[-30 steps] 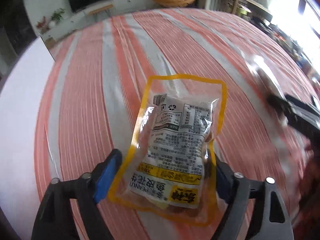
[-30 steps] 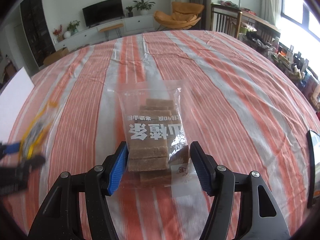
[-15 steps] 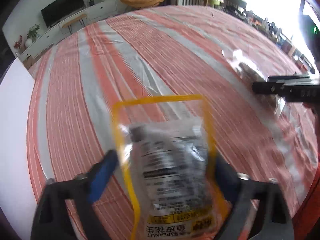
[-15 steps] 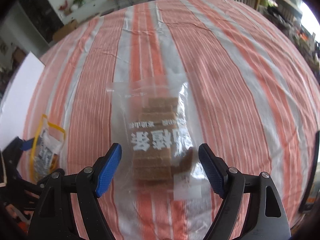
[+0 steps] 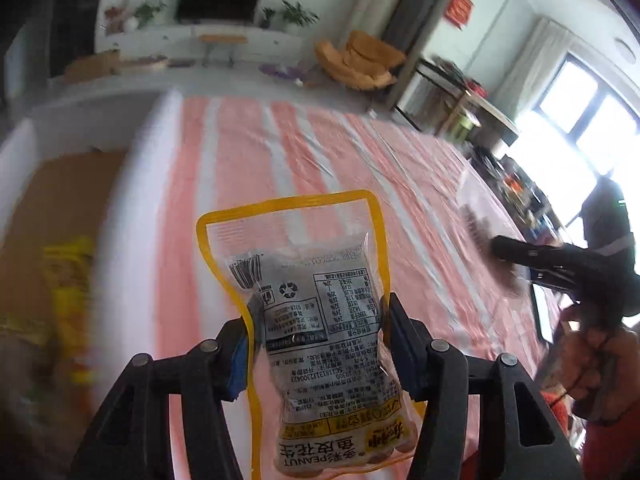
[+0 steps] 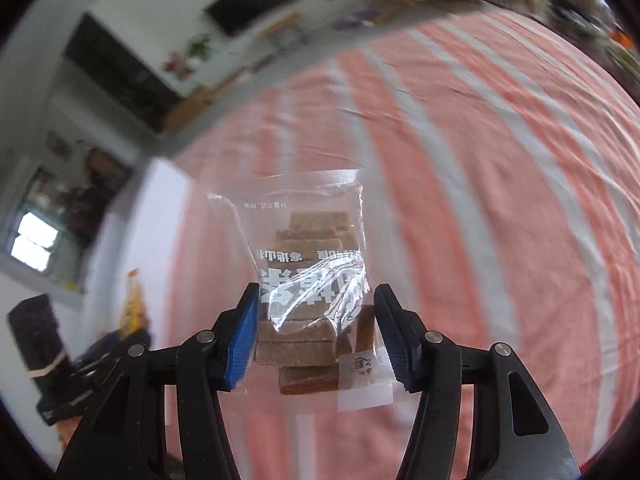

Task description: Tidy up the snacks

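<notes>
Peanut pouch (image 5: 320, 320) bottom cropped, blurred surroundings

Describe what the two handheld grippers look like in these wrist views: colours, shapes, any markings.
Both match: the left gripper and right gripper have two black, angular plastic fingers with round silver rivets at the joints and ribbed blue pads on the inner faces. No cables or printed markings show. Seen from the left view, the right gripper's body is black too.

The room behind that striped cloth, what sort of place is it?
Most likely a home living room: a wall television above a low white cabinet, potted plants beside it, and an orange lounge chair.
</notes>
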Demonstrator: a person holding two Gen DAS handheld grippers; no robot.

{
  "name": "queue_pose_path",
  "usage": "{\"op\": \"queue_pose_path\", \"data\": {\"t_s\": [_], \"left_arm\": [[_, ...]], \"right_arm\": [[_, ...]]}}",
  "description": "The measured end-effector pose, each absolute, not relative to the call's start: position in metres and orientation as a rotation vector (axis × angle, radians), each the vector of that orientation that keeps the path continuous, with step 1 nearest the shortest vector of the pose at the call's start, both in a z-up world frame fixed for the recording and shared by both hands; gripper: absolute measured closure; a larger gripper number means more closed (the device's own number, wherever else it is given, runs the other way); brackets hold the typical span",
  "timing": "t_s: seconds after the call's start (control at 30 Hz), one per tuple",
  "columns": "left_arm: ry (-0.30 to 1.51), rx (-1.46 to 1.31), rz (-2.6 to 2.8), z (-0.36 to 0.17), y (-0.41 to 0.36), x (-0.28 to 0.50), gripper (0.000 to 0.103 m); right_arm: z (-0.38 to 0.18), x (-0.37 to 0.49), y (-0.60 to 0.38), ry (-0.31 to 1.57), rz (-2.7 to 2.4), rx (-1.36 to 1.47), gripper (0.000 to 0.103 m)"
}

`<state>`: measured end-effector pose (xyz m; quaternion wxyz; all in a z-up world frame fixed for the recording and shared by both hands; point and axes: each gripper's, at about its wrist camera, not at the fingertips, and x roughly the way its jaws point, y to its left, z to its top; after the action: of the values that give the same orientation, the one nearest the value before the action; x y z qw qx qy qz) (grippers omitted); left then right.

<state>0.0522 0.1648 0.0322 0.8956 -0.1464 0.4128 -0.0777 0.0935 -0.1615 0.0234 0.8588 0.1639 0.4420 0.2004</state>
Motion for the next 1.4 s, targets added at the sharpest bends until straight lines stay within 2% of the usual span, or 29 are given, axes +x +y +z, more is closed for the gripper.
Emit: {"op": "queue_pose_path", "data": {"t_s": [0.13,0.27,0.33,0.37,0.4,0.43,0.47,0.6,0.77,0.83,1.07,1.4], "left_arm": [[0.798,-0.258,0.068,0.063,0.247,0.022,0.046],[0.812,-0.218,0.312,0.061,0.317,-0.002,0.043],[0.838,-0.220,0.421,0.050,0.348,-0.014,0.037],[0.846,-0.228,0.454,0.046,0.358,-0.020,0.036],[0.846,-0.237,0.478,0.043,0.366,-0.026,0.032],[0.849,-0.246,0.508,0.040,0.373,-0.032,0.023],[0.841,-0.256,0.528,0.039,0.378,-0.041,0.020],[0.798,-0.212,0.542,0.041,0.368,-0.057,0.017],[0.726,-0.138,0.542,0.056,0.333,-0.066,0.010],[0.721,-0.140,0.598,0.063,0.324,-0.074,0.000],[0.715,-0.193,0.685,0.073,0.321,-0.080,0.000],[0.670,-0.104,0.706,0.082,0.314,-0.081,0.000]], "right_arm": [[0.081,0.071,-0.062,0.851,0.679,0.295,0.044],[0.112,0.052,0.048,0.818,0.878,0.219,0.043],[0.113,0.046,0.094,0.814,0.951,0.210,0.040],[0.111,0.045,0.111,0.806,0.981,0.208,0.035],[0.109,0.045,0.128,0.802,1.012,0.198,0.030],[0.106,0.044,0.146,0.803,1.018,0.172,0.028],[0.103,0.042,0.155,0.802,1.009,0.160,0.028],[0.099,0.036,0.160,0.799,0.998,0.146,0.027],[0.096,0.022,0.152,0.768,0.909,-0.006,0.027],[0.097,0.014,0.152,0.766,0.884,-0.058,0.027],[0.085,0.001,0.162,0.787,0.824,-0.211,0.027],[0.083,-0.018,0.180,0.775,0.783,-0.315,0.027]]}}
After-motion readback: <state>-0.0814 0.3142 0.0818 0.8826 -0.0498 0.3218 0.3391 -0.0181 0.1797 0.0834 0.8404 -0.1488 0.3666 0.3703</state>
